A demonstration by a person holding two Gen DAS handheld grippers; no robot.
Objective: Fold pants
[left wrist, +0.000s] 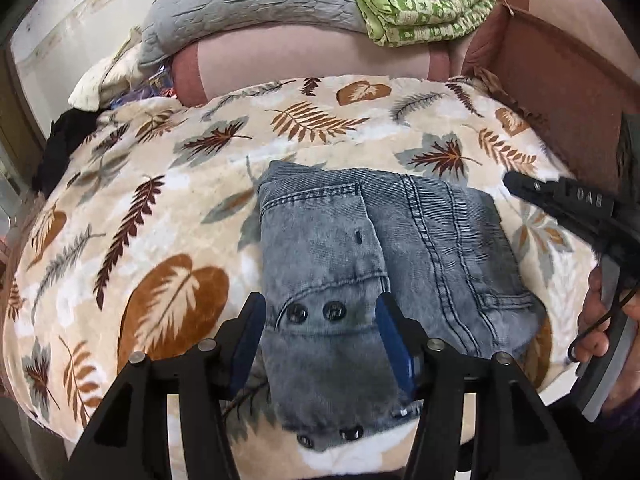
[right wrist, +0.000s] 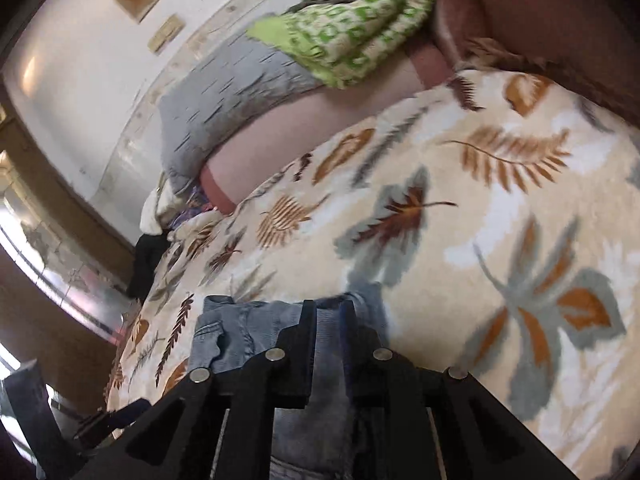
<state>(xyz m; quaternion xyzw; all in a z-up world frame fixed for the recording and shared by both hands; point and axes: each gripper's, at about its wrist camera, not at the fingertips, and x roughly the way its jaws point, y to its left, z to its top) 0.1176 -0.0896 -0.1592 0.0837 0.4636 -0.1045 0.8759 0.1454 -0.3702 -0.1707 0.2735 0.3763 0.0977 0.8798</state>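
**Folded jeans on the leaf blanket, my grippers above them**

Nearest to me, my left gripper has its blue-padded fingers spread apart, with nothing pinched; the pants show between and beneath them. My right gripper has its jaws drawn almost together, and I see no cloth caught between the tips, only denim lying below them. In the left wrist view its black nose pokes in from the right edge, with my hand wrapped around the handle.

The pants are faded grey-blue denim, folded into a compact, roughly rectangular bundle. A flap with two dark snap buttons lies on top at the near end, two more snaps sit at the nearest edge, and a double-stitched seam runs lengthwise along the right half.

They rest in the middle of a cream blanket printed with brown and grey leaves. Farther back, a grey quilted pillow and a green patterned quilt sit on the reddish-brown sofa back.
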